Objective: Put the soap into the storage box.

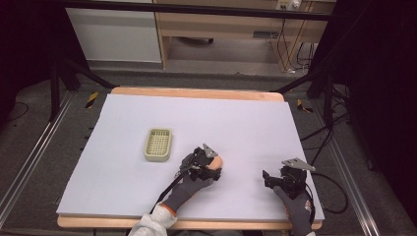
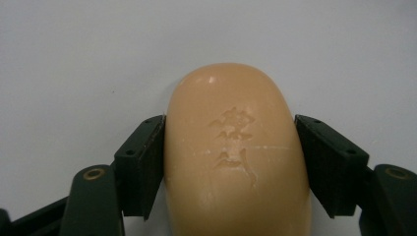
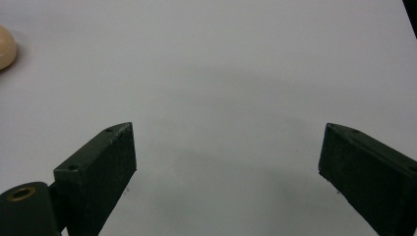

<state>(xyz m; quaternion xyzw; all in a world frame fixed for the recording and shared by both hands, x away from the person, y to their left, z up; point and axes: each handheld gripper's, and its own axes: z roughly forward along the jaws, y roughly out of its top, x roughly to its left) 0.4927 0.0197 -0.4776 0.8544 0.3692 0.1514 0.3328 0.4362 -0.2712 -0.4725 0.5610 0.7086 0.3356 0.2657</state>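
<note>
- So far, the left hand-held gripper [image 2: 231,162] is clamped on the soap [image 2: 236,157]: in its own view both jaws press flat against the bar's two long sides, with the embossed mark facing up.
- In the high view the soap [image 1: 216,163] sits just below the middle of the frame, on the lilac surface [image 1: 246,123], under the left hand-held gripper [image 1: 205,162].
- The dish [image 1: 158,144], a pale slotted tray, lies a little to the upper left of the soap, near but apart, and it holds nothing.
- By my reading, the grasp is made; lifting the bar, carrying it to the dish and setting it down are all left to do.
- The right hand-held gripper [image 3: 226,162] is spread wide with nothing between its jaws; in the high view it [image 1: 275,179] rests at the lower right of the frame, well apart from the soap.
- Whether the bar has left the surface yet is hard to tell.
- The bar's near end is cut off by the bottom edge of the left gripper view, and the embossed mark is too worn to read.
- In the right gripper view just a rounded edge of the soap [image 3: 6,46] peeks in at the upper left.
</note>
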